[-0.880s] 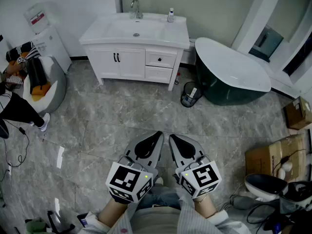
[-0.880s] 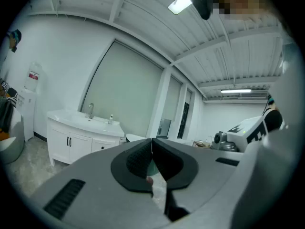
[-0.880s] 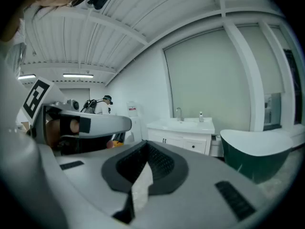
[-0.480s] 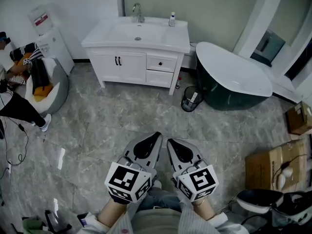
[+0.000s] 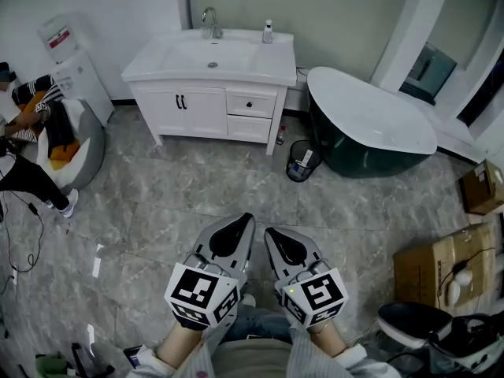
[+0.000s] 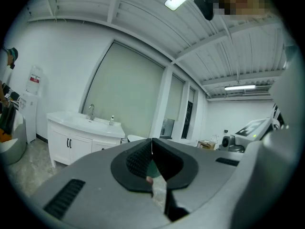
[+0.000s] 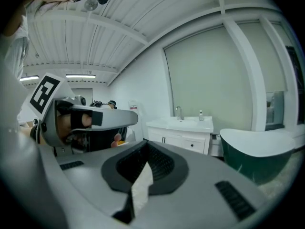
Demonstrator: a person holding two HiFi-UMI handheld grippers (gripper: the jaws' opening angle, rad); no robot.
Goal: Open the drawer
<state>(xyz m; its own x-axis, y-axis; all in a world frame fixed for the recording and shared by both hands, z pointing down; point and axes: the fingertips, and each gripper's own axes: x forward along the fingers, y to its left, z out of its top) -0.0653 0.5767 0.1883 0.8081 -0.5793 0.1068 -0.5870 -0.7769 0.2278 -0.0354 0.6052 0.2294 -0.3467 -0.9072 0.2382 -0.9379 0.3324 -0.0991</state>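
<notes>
The white vanity (image 5: 206, 81) stands against the far wall across the floor, with a sink and tap on top. Its upper drawer (image 5: 250, 103) has a dark knob and is closed; a second drawer (image 5: 248, 127) sits under it. Both grippers are held side by side low in the head view, far from the vanity. The left gripper (image 5: 245, 220) is shut, its jaws meeting at the tip (image 6: 151, 140) with nothing between them. The right gripper (image 5: 271, 233) is also shut and empty (image 7: 145, 143). The right gripper view shows the vanity (image 7: 183, 131) ahead.
A dark green bathtub (image 5: 368, 124) stands right of the vanity, with a small waste bin (image 5: 299, 161) between them. A water dispenser (image 5: 75, 69) and a grey seat with a person (image 5: 59, 144) are at the left. Cardboard boxes (image 5: 441, 258) lie at the right.
The vanity has shifted a little to the left in the head view. Both grippers stay shut side by side and have drifted slightly down and left.
</notes>
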